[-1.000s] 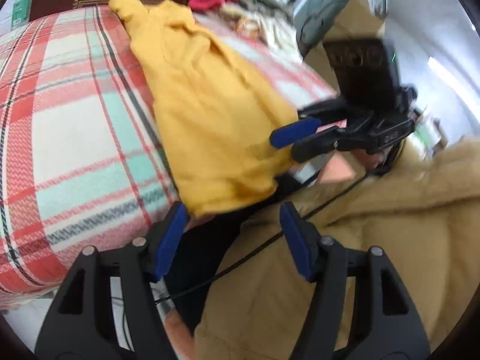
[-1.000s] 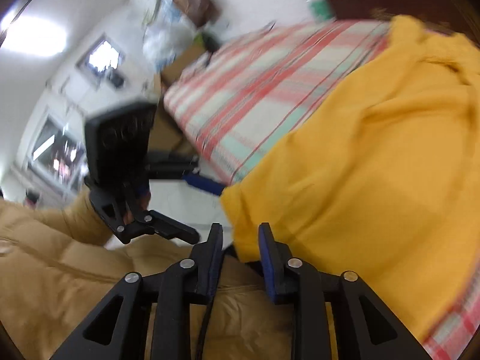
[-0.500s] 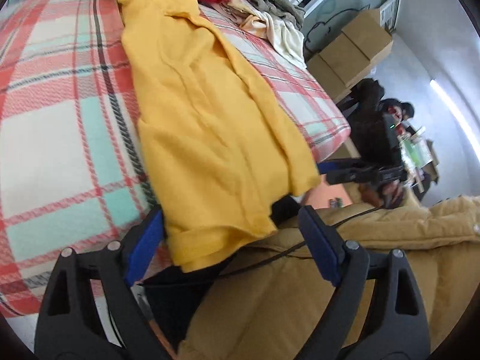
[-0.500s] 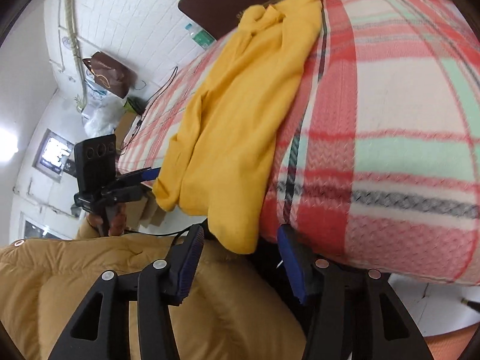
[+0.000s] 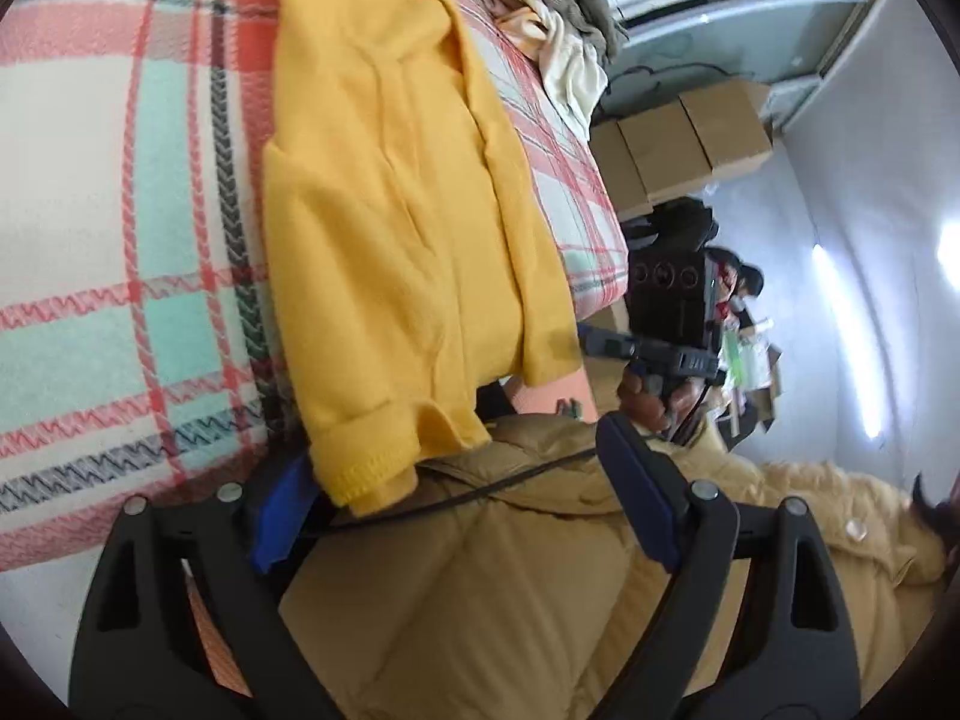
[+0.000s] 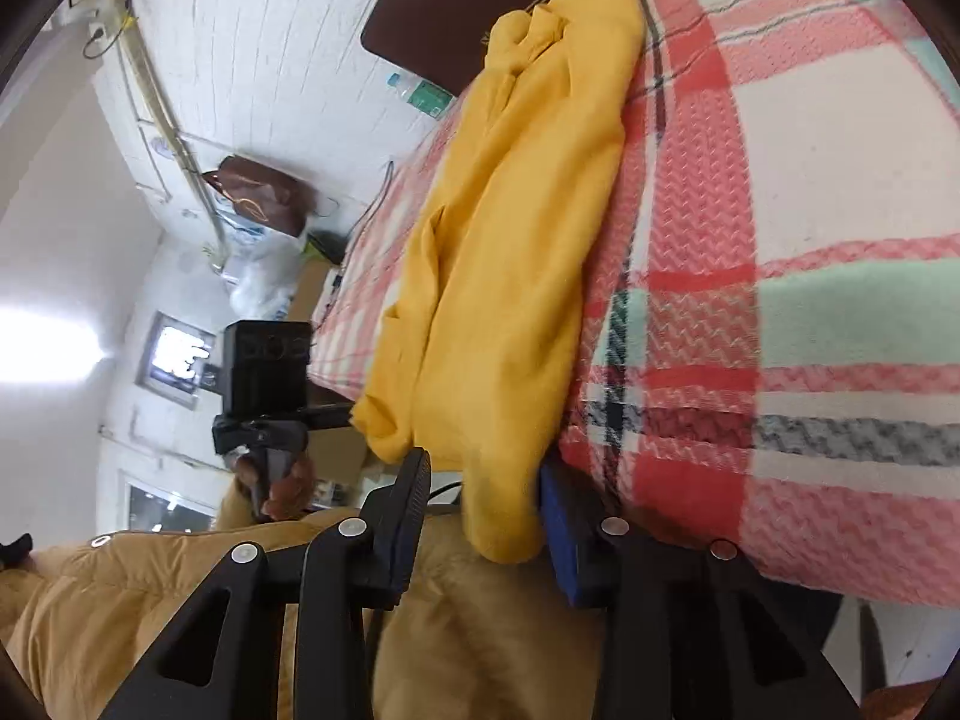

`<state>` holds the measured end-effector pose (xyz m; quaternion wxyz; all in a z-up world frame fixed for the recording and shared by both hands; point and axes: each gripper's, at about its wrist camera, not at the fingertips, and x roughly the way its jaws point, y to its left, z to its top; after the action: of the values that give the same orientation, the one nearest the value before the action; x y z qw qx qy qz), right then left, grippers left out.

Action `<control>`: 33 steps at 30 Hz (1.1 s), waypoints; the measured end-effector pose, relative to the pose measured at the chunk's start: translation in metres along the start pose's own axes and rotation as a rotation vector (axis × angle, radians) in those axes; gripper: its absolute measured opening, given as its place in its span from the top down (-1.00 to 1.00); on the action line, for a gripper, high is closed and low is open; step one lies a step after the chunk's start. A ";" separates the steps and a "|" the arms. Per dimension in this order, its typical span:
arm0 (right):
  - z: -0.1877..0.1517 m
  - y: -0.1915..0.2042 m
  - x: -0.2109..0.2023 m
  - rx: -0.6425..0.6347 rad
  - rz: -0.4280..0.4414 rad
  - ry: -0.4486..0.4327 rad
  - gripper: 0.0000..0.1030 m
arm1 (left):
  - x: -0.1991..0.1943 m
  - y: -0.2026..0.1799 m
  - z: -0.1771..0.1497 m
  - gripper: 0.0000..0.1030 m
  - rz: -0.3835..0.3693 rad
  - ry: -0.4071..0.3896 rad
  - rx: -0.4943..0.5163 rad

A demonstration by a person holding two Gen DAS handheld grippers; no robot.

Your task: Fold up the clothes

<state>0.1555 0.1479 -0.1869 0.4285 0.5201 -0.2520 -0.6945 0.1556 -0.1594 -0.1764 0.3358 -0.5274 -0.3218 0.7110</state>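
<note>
The left gripper point(image 5: 462, 501) is seen with its blue-padded fingers point(image 5: 639, 504) spread wide, the hanging hem corner of the yellow garment point(image 5: 396, 228) lying between them beside the left pad; whether it is touched cannot be told. The right gripper point(image 6: 486, 516) is likewise held with its fingers point(image 6: 561, 531) apart, the other hanging corner of the yellow garment point(image 6: 510, 276) drooping between them, nothing being pinched. The garment is laid lengthwise on the plaid blanket point(image 5: 108, 228) of the bed, its lower edge draped over the bed's near side above the person's tan padded jacket point(image 5: 480, 600). At the far end of the bed a heap of clothes point(image 5: 552, 6) is seen. Beyond the bed, closed cardboard boxes point(image 5: 678, 144) are stacked against the wall; their contents are hidden. A brown bag point(image 6: 264, 195) is hung on the white brick wall.
</note>
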 end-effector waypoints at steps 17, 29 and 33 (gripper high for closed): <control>0.039 0.024 -0.025 -0.074 0.071 -0.078 0.81 | -0.011 -0.022 0.037 0.45 -0.152 -0.060 -0.108; 0.151 0.011 -0.023 -0.001 0.079 -0.134 0.81 | -0.024 -0.012 0.150 0.45 -0.158 -0.178 -0.098; 0.186 -0.010 -0.013 0.070 0.056 -0.131 0.75 | -0.021 0.008 0.179 0.45 -0.129 -0.198 -0.131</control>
<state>-0.0209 0.1460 -0.1265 0.4119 0.4808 -0.3182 -0.7057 -0.0138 -0.1994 -0.1291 0.3122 -0.4539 -0.4323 0.7139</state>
